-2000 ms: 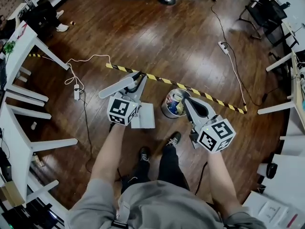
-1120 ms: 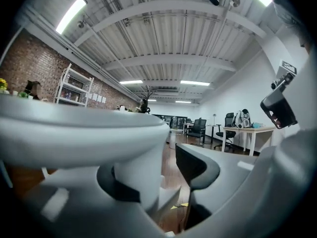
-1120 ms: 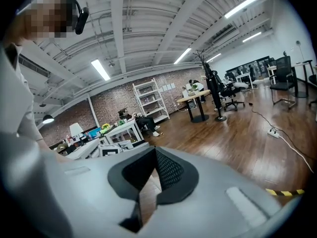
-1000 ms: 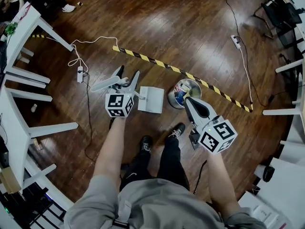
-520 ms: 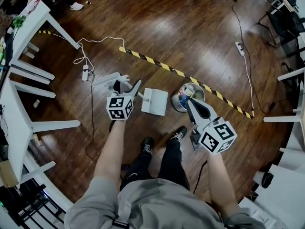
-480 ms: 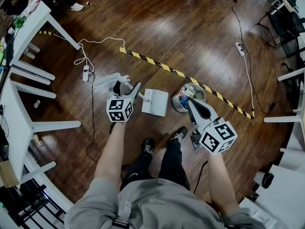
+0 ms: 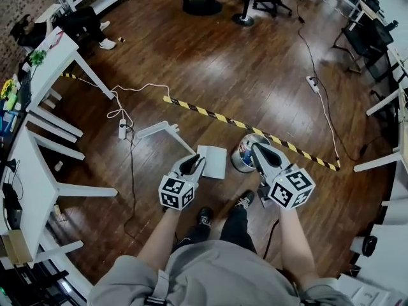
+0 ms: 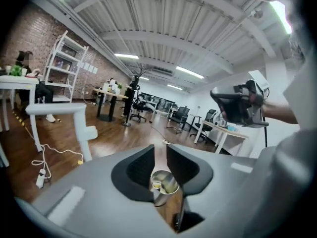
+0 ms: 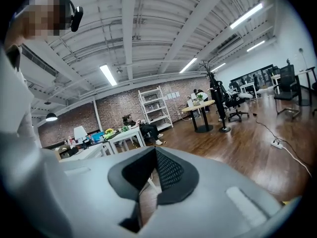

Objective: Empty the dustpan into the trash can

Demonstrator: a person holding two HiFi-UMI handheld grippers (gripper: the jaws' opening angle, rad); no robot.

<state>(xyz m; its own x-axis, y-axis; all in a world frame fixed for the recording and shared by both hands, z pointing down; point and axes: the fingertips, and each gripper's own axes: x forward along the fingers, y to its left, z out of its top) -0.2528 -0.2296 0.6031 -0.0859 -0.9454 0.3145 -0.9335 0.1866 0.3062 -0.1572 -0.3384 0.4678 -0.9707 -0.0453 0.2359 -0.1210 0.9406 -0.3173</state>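
The white dustpan (image 7: pixel 212 161) rests on the wood floor just left of the metal trash can (image 7: pixel 245 153), which holds scraps. The dustpan's long handle (image 7: pixel 160 130) slants away to the upper left, and nothing grips it. My left gripper (image 7: pixel 193 166) hovers at the pan's near-left corner. Its jaws have just been closing and now stand a narrow gap apart with nothing between them; the trash can (image 8: pixel 164 183) shows through that gap. My right gripper (image 7: pixel 261 150) hangs over the can's near rim, shut and empty.
A yellow-black tape strip (image 7: pixel 255 129) crosses the floor behind the can. A power strip with a white cable (image 7: pixel 122 129) lies left of the handle. White tables (image 7: pixel 35 183) line the left side. The person's shoes (image 7: pixel 245 201) are close below the can.
The left gripper has let go of the dustpan handle and swung right and toward the person, its jaws going from wide open to nearly together. The dustpan stays on the floor.
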